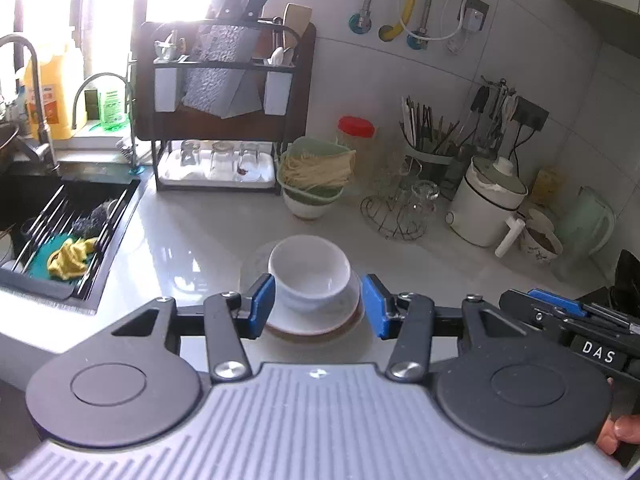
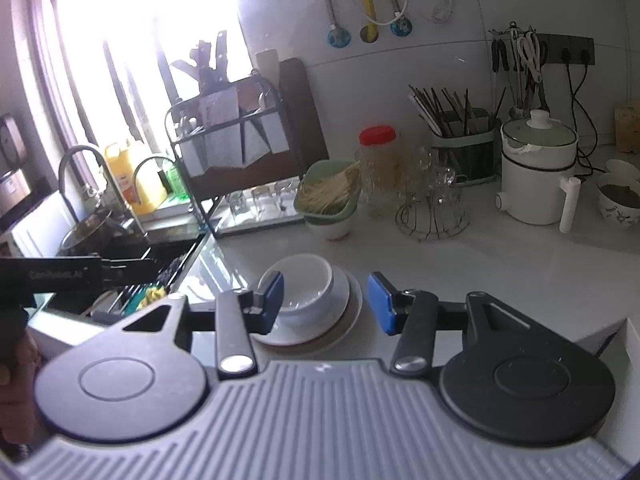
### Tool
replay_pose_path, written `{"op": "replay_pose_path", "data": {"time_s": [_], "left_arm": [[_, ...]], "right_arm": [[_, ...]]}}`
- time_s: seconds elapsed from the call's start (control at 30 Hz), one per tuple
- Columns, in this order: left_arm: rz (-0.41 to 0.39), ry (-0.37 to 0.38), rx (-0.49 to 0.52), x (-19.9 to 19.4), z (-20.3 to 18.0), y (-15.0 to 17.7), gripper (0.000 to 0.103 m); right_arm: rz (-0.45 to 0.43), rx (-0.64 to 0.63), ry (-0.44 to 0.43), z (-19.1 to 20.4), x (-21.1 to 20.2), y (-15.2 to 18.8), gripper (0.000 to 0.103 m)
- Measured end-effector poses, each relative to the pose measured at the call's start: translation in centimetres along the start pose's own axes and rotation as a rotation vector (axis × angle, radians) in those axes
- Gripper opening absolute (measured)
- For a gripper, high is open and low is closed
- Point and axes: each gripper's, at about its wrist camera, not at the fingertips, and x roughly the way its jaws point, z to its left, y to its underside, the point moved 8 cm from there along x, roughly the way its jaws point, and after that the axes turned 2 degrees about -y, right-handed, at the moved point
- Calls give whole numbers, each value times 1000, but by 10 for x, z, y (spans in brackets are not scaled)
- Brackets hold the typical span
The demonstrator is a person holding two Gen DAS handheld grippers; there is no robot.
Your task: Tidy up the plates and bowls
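Note:
A white bowl (image 1: 308, 268) sits upright on a short stack of plates (image 1: 316, 326) on the pale countertop; the lowest plate has a brown rim. My left gripper (image 1: 318, 306) hovers just before the stack, open, its blue pads framing the bowl without pressing on it. The right wrist view shows the same bowl (image 2: 304, 280) and plates (image 2: 346, 308) beyond my right gripper (image 2: 326, 302), which is open and holds nothing. The right gripper's body (image 1: 560, 312) shows at the left view's right edge, and the left gripper's body (image 2: 60, 276) at the right view's left edge.
A black sink (image 1: 120, 216) with a wire rack and yellow cloth lies left. Behind stand a dish rack (image 1: 224, 120), a green basket of noodles (image 1: 316, 172) on a bowl, a wire glass stand (image 1: 400, 208), a white pot (image 1: 488, 200) and a cup (image 1: 540, 236).

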Motion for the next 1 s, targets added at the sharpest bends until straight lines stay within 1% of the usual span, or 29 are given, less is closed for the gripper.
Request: {"op": "replay_pose_path", "data": {"time_s": [0.13,0.2,0.23,0.27,0.3,0.33,0.37,0.43,0.5,0.57,0.6,0.63,0.7,1.0], "left_arm": [[-1,-9,-4,-18,0,21,60],[-2,-11,2,-26,0,30,60],[2,-14,3,-29,1,34,61],[3,-19,0,-33,1,38,66],[-2,-24,-2,-36,2,40,70],[-8,-28,0,-40,2,43,77],[-12,-31,5,-44,1,45,85],[-23,-37,10,-50,1,49,91],[-26,-41,14,-54,0,50,95],[-21,-58,20,-56,-1,54,98],[-19,-64,23,-56,-1,54,98],[-16,-68,24,-57,-2,55,99],[-9,-69,25,-58,-3,59,99],[-8,-99,20,-68,-8,67,99]], "right_arm": [[8,-16,-2,7,-13,14,51],[13,-19,-12,10,-20,19,51],[12,-24,-14,10,-23,21,59],[8,-28,-14,11,-27,23,64],[-1,-32,-8,10,-31,25,74],[-8,-35,-4,10,-34,26,83],[-13,-37,1,10,-37,28,85],[-28,-41,17,8,-40,30,86],[-32,-48,26,7,-42,34,86],[-33,-32,32,5,-45,36,92],[-38,-26,42,4,-47,37,101],[-46,-26,51,3,-49,37,103],[-53,-29,60,2,-51,38,103],[-40,-15,50,1,-59,46,103]]}}
